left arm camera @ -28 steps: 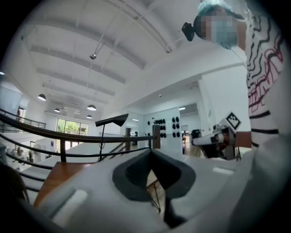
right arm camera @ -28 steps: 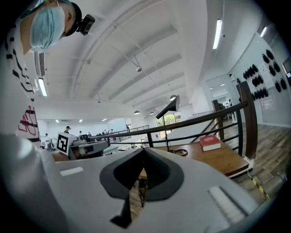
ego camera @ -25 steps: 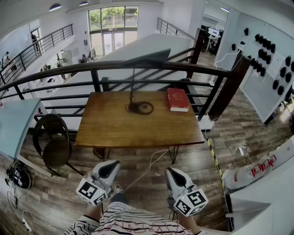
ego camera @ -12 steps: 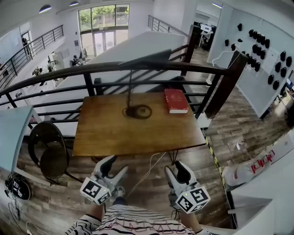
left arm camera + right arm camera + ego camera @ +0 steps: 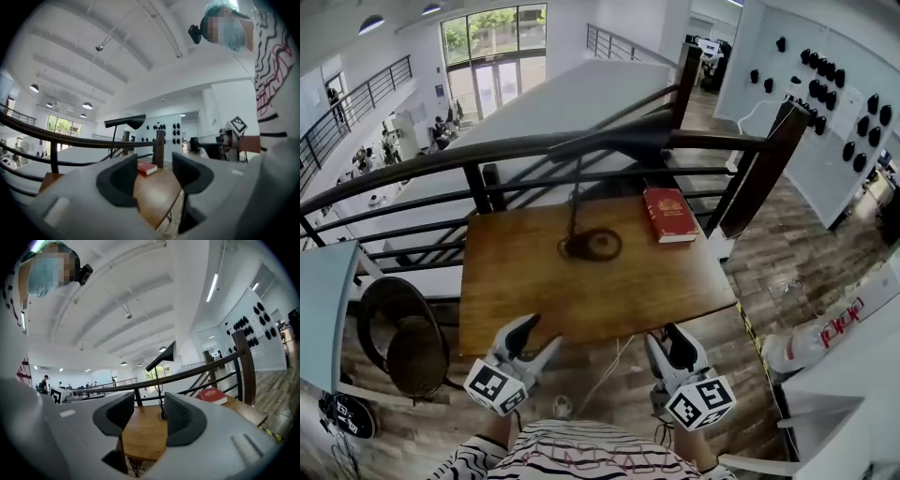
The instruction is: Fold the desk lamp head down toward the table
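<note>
Desk lamp (image 5: 576, 202) upright on the far half of the worktop (image 5: 581, 300), round base just left of a red book (image 5: 669, 214). Lamp head (image 5: 614, 141) high on the stem, long axis level, running left to right. Dark against the railing (image 5: 487, 155), outline hard to separate; hinge not made out. Well apart from both tongs, straight ahead across the worktop. Left tongs (image 5: 536, 336) and right tongs (image 5: 673, 345) at the near edge, jaws just opened, apart, nothing between. Probably neither clearly nearer.
</note>
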Available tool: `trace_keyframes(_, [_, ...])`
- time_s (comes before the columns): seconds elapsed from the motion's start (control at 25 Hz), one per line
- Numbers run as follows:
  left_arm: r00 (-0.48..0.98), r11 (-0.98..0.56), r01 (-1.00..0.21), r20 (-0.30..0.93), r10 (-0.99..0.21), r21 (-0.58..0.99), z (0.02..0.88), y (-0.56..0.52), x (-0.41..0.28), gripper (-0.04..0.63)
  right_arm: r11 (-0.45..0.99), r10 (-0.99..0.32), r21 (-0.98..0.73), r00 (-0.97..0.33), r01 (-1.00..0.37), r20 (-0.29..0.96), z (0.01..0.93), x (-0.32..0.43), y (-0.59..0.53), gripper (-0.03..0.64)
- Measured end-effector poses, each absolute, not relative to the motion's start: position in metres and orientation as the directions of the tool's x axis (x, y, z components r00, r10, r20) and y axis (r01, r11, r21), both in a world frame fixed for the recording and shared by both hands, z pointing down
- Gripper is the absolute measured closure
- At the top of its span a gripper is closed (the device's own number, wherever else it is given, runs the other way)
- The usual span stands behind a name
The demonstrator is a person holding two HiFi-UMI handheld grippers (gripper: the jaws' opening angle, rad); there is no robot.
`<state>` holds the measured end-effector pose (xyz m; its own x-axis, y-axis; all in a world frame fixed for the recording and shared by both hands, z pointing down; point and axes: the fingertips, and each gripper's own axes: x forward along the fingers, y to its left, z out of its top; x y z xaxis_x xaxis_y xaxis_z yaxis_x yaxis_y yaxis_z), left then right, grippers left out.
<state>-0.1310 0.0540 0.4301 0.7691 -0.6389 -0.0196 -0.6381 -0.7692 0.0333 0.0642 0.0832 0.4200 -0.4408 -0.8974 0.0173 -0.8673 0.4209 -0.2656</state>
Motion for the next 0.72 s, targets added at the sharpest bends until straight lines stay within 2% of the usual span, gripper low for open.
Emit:
trace_keyframes(0.36, [0.811, -0.811, -0.584, -0.016, -0.585, 0.046, 0.429, -0.028, -0.184, 0.367, 0.346, -0.931, -0.263, -0.363, -0.901, 0.019, 0.415, 0.012, 0.016, 0.431])
trace_keyframes(0.72, [0.836, -0.834, -0.546, -0.014, -0.549, 0.082, 0.440, -0.087, -0.199, 0.367, 0.279, -0.955, -0.244, -0.294, -0.929, 0.028, 0.410, 0.003, -0.025, 0.431])
